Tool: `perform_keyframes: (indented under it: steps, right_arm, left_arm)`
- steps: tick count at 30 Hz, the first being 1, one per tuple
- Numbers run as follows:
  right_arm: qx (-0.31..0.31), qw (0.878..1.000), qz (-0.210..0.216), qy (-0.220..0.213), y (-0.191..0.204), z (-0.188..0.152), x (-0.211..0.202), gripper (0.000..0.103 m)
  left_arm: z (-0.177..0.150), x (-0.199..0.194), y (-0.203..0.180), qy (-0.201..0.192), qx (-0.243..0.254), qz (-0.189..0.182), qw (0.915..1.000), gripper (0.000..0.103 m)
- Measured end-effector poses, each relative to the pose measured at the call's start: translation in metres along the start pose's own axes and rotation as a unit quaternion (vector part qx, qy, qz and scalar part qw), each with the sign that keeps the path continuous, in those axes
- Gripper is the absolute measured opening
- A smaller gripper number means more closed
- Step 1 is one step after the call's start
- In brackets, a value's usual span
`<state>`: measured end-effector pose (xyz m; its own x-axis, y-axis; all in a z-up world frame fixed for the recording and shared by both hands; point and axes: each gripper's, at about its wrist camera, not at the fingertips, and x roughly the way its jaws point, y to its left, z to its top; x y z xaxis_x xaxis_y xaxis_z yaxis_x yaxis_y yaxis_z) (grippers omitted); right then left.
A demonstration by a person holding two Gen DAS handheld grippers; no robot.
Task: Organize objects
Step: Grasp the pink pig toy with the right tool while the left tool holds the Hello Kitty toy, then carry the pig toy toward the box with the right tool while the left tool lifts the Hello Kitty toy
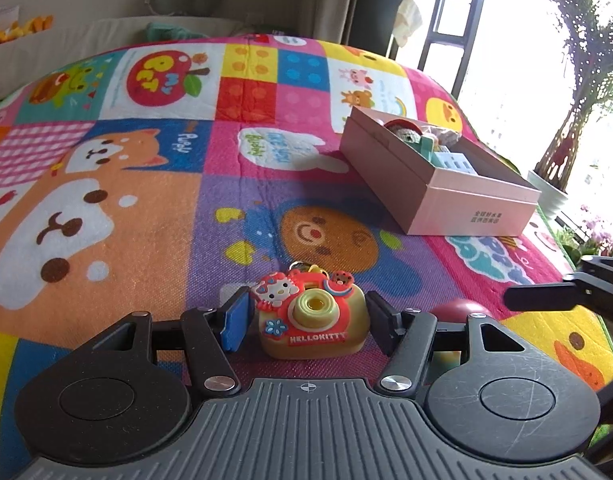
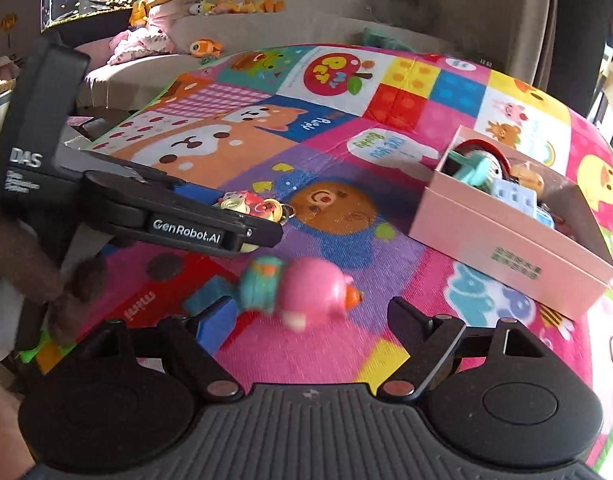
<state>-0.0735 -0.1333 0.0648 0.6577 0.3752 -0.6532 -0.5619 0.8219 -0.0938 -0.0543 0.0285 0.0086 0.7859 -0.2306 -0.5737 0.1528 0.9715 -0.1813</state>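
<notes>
Lying lengthwise across right gripper (image 2: 310,320): pink toy (image 2: 302,292), orange tip pointing right, jaws wide, not gripping. Bracketing toy camera (image 1: 310,316), lens facing wrist: left gripper (image 1: 306,320), part-open, grip unclear.

mat (image 1: 154,216): patchwork of pink, purple, orange, blue, yellow cartoon animal squares | toy camera (image 1: 310,316): red and yellow-tan, pale green lens | box (image 1: 474,212): pale pink | figure (image 2: 302,290): pink and teal, orange tip, blurred | pads (image 1: 236,318): blue
</notes>
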Motion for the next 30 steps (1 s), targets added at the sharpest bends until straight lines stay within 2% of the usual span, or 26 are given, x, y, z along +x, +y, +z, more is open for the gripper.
perform_keyframes:
  steps: [2,4,10,15,20,21,24,27,30]
  right_arm:
    - [0.008,1.0,0.007,-0.004,0.001,0.002,0.007,0.083]
    - [0.011,1.0,0.009,0.002,0.002,0.004,0.013,0.072]
    - [0.006,1.0,-0.009,0.006,-0.004,-0.002,-0.002,0.069]
    - [0.049,0.997,-0.057,-0.01,-0.039,-0.015,-0.037,0.069]
    - [0.108,0.986,-0.115,-0.052,-0.081,-0.033,-0.081,0.069]
    - [0.117,0.983,-0.127,-0.063,-0.088,-0.037,-0.089,0.069]
    - [0.135,0.975,-0.148,-0.093,-0.107,-0.047,-0.105,0.069]
    - [0.151,0.969,-0.157,-0.118,-0.121,-0.054,-0.11,0.069]
    - [0.174,0.964,-0.151,-0.135,-0.133,-0.06,-0.111,0.069]
  left_arm:
    - [0.0,0.0,0.0,0.0,0.001,0.001,1.0,0.066]
    - [0.0,0.0,0.0,0.0,0.0,0.0,1.0,0.066]
    - [-0.001,0.0,-0.001,0.0,0.001,0.001,1.0,0.066]
    - [-0.001,0.001,-0.005,0.003,0.015,0.013,0.9998,0.066]
    - [-0.001,0.002,-0.024,0.017,0.061,0.049,0.9968,0.065]
    - [0.001,0.0,-0.027,0.019,0.061,0.044,0.997,0.06]
    - [0.017,-0.009,-0.042,0.005,0.062,0.009,0.998,0.061]
    - [0.053,-0.017,-0.073,-0.041,0.095,-0.016,0.9945,0.061]
    - [0.096,-0.009,-0.107,-0.071,0.127,-0.042,0.9884,0.061]
